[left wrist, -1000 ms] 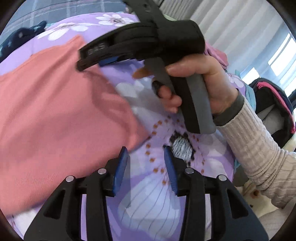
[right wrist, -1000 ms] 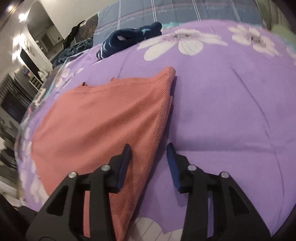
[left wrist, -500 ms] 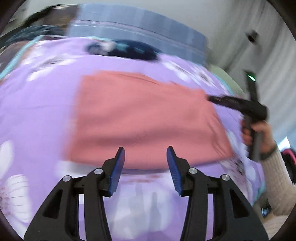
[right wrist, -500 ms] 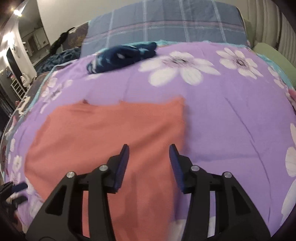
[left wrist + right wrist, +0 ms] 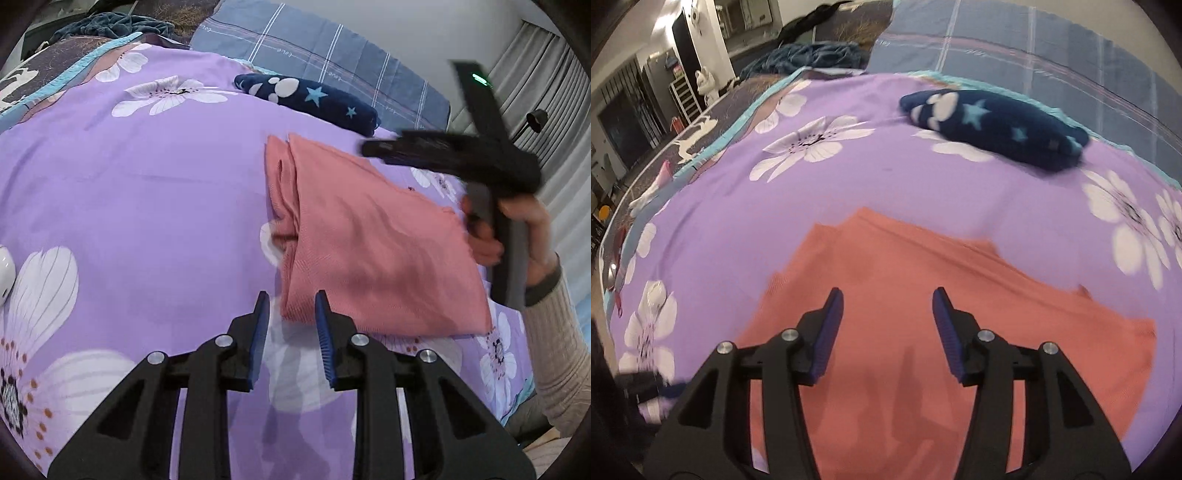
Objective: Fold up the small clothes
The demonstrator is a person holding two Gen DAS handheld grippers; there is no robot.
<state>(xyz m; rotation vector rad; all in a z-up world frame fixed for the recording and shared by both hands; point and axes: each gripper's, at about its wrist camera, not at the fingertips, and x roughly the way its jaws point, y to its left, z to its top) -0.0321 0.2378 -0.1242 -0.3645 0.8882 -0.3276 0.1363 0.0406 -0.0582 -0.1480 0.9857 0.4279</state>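
Observation:
A salmon-pink garment (image 5: 369, 243) lies folded on the purple flowered bedspread (image 5: 147, 192); it also shows in the right wrist view (image 5: 923, 332). My left gripper (image 5: 290, 314) is open and empty, its fingertips just short of the garment's near left corner. My right gripper (image 5: 888, 314) is open and empty, hovering over the middle of the garment. From the left wrist view the right gripper (image 5: 373, 149) is blurred above the garment's far right side, held by a hand.
A folded navy garment with stars and white shapes (image 5: 306, 98) lies at the far side of the bed, also in the right wrist view (image 5: 993, 125). A blue plaid pillow (image 5: 321, 48) is behind it. A white object (image 5: 5, 273) sits at the left edge.
The garment now lies narrower, with doubled layers at its left edge. My left gripper has swung back to the garment's near corner. My right gripper has opened wider and moved over the garment.

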